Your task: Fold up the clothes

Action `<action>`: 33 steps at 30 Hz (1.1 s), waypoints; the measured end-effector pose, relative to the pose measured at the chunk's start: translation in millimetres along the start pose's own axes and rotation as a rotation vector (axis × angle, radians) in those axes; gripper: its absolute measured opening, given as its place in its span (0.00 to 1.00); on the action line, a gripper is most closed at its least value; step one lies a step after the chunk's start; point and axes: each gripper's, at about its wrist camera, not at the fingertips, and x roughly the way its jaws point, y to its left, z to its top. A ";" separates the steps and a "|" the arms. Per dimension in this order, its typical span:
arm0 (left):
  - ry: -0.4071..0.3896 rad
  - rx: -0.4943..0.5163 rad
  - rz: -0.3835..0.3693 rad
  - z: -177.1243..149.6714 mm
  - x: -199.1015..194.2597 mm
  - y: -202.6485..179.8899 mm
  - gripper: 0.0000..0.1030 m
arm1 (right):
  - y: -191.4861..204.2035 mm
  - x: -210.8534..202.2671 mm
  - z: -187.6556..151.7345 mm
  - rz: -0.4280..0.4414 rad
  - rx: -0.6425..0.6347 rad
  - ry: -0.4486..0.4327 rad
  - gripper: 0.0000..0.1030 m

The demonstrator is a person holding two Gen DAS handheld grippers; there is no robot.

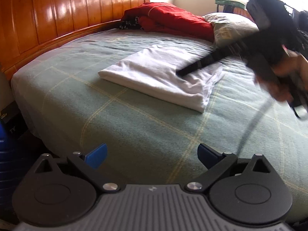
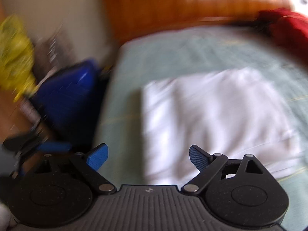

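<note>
A white garment (image 1: 163, 75) lies folded into a flat rectangle on the green checked bedspread (image 1: 134, 127). In the left wrist view my left gripper (image 1: 152, 156) is open above the bed's near side, well short of the garment, with nothing between its blue pads. The right gripper's black body (image 1: 269, 44), held by a hand (image 1: 288, 80), hangs over the garment's right end. The right wrist view is blurred: the garment (image 2: 217, 119) lies just ahead of my open, empty right gripper (image 2: 148, 156).
A wooden headboard (image 1: 67, 15) runs along the left. A red blanket (image 1: 173, 19) and a pillow (image 1: 231, 27) are piled at the far end of the bed. A blue container (image 2: 67, 96) and something yellow (image 2: 15, 53) stand beside the bed.
</note>
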 end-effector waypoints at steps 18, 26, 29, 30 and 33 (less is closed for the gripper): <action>-0.032 0.045 0.037 -1.3 -1.7 -17.5 0.98 | -37.3 -16.4 3.7 -0.075 0.099 -0.032 0.95; 0.025 -0.028 -0.008 2.5 -13.9 -9.5 0.98 | -7.8 -42.5 -24.1 -0.162 0.159 0.033 0.97; 0.029 -0.044 -0.019 5.1 -19.9 -12.8 0.98 | 5.6 -61.1 -35.8 -0.210 0.182 0.035 1.00; 0.031 -0.046 -0.016 6.1 -22.0 -14.5 0.98 | 10.1 -67.4 -39.7 -0.226 0.189 0.036 1.00; 0.038 -0.040 0.001 10.1 -27.6 -20.8 0.98 | 23.5 -86.0 -51.4 -0.275 0.212 0.038 1.00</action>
